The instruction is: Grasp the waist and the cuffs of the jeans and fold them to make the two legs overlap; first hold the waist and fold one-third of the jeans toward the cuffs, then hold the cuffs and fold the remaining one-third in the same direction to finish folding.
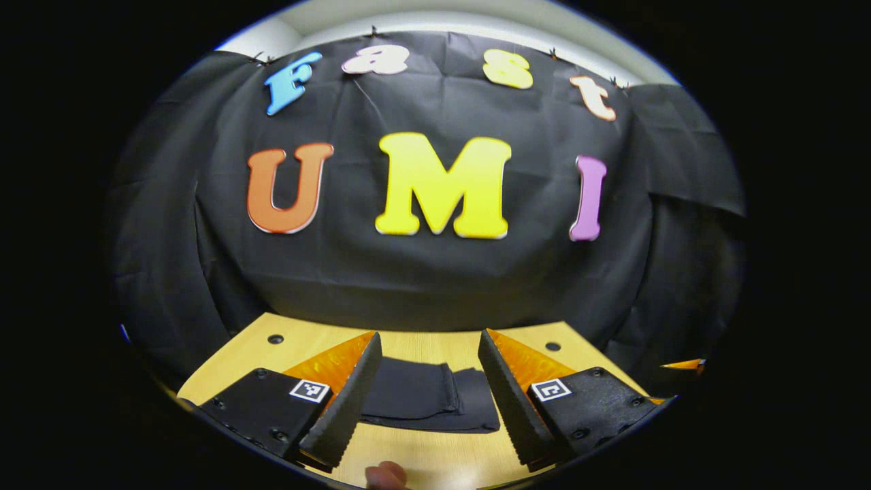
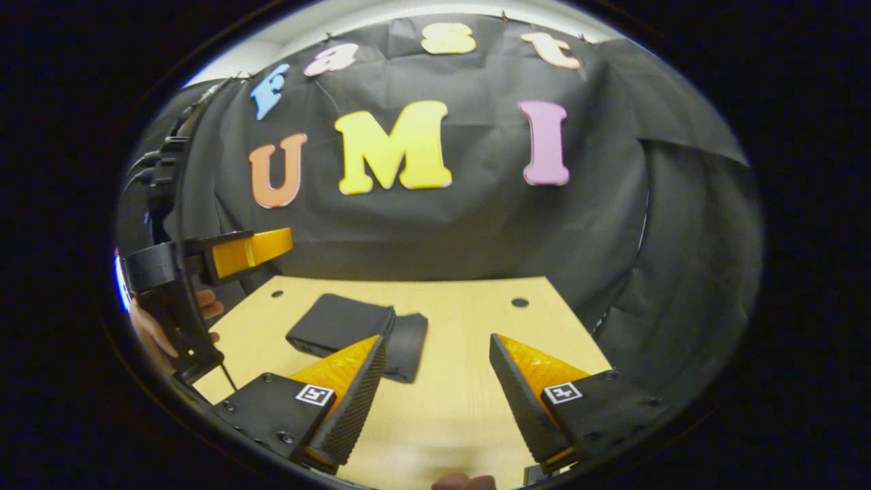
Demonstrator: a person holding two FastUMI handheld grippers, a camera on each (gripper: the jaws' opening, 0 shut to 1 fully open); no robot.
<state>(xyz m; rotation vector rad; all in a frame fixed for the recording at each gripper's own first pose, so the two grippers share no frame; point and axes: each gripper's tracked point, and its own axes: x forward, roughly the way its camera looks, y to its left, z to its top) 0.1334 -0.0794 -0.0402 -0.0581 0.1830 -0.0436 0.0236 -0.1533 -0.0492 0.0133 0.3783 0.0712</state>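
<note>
The dark jeans [image 1: 429, 395] lie folded into a compact bundle on the wooden table [image 1: 435, 456], with one thinner layer sticking out on the right side. My left gripper [image 1: 429, 335] hovers above them, open, nothing between its fingers. In the right gripper view the folded jeans [image 2: 347, 327] rest left of centre on the table [image 2: 476, 320]. My right gripper [image 2: 437, 338] is open and empty, to the right of the bundle. A hand [image 2: 153, 333] holds the left gripper at the far left, and one of its fingers [image 2: 252, 249] shows raised over the table's left edge.
The black cloth wall [image 1: 435, 286] closes off the table's far edge and both sides. Small round holes [image 2: 520, 302] sit near the table's back corners. Bare wood lies to the right of the jeans. A fingertip [image 1: 384, 473] shows at the bottom edge.
</note>
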